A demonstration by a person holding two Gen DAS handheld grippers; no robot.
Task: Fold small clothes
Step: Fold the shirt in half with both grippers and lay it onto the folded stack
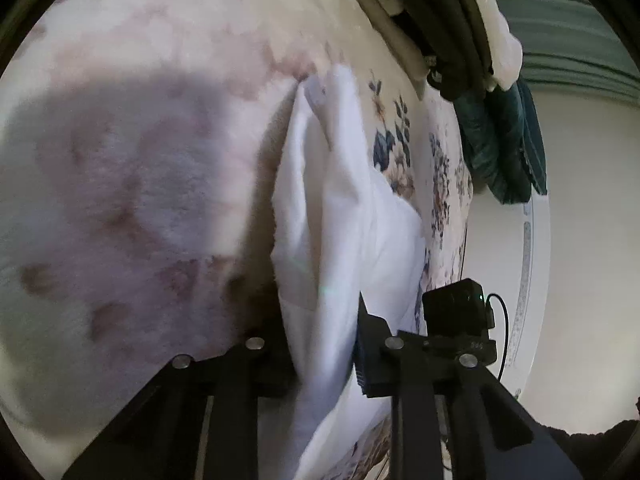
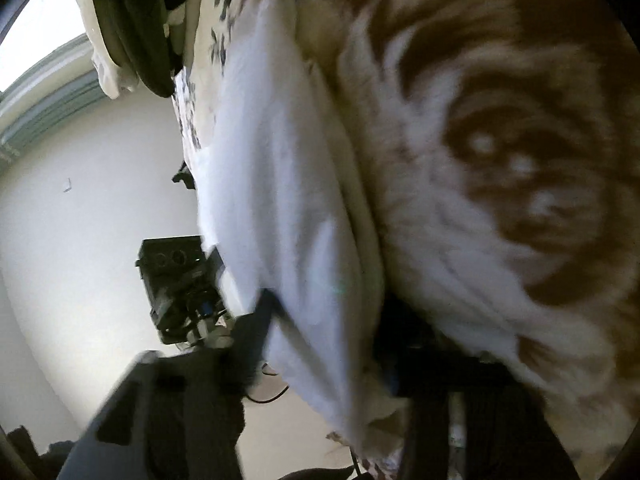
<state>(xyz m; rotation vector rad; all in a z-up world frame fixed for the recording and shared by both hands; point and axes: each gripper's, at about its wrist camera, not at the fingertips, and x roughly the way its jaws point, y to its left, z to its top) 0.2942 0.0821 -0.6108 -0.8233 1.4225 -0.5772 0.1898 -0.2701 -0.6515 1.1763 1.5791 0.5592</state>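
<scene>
You've got a fuzzy floral blanket (image 1: 132, 184), a printed flower sheet (image 1: 400, 136), and dark green cloth (image 1: 504, 152) hanging beside it.

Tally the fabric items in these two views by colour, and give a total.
White: 1, the white cloth garment pinched by both the left gripper and the right gripper.
Pink-and-cream floral: 1, the fuzzy blanket.
Blue floral on cream: 1, the printed bedsheet.
Dark green: 1, the hanging dark green cloth.
Total: 4.
</scene>
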